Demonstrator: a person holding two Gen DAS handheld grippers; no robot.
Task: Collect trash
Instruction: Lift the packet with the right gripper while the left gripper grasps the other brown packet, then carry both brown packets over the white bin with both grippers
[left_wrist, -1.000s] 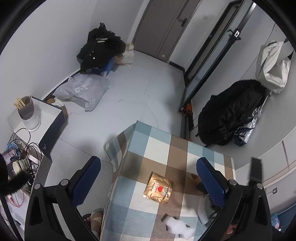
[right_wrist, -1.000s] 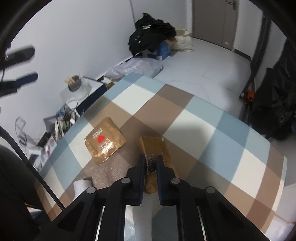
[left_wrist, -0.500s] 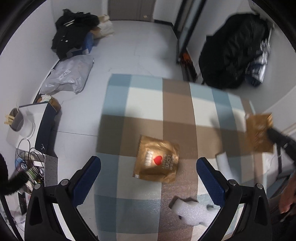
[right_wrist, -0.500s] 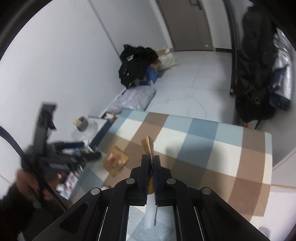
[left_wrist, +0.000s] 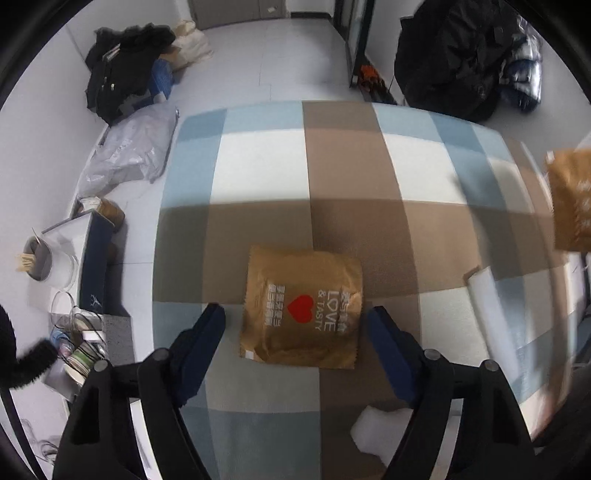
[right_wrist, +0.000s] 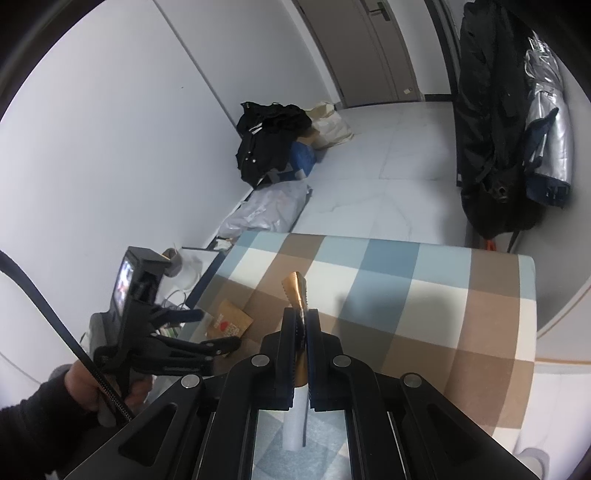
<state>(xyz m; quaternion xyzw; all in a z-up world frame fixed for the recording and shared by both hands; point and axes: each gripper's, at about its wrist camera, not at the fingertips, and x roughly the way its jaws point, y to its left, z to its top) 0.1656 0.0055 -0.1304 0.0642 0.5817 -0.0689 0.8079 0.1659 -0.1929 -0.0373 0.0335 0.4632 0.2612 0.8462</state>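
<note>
Left wrist: left hand-held gripper (left_wrist: 295, 325) closing, pads astride gold wrapper (left_wrist: 301, 306) flat near counter (left_wrist: 258, 166) middle, not yet pressing. Right wrist: right hand-held gripper (right_wrist: 301, 332) clamped shut on second wrapper (right_wrist: 295, 291), raised above counter.

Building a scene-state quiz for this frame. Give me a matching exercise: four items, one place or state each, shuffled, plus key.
Items
1. gold wrapper with the red heart
2. second gold wrapper
3. white foam piece
4. grey plastic bag

States
A. on the floor beside the table
B. clamped edge-on in the right claw
C. flat on the checked tablecloth, between the closing fingers of the left claw, not yet pinched
D. on the cloth at the table's near edge, by the left claw's right finger

Pairs: 1-C, 2-B, 3-D, 4-A
</note>
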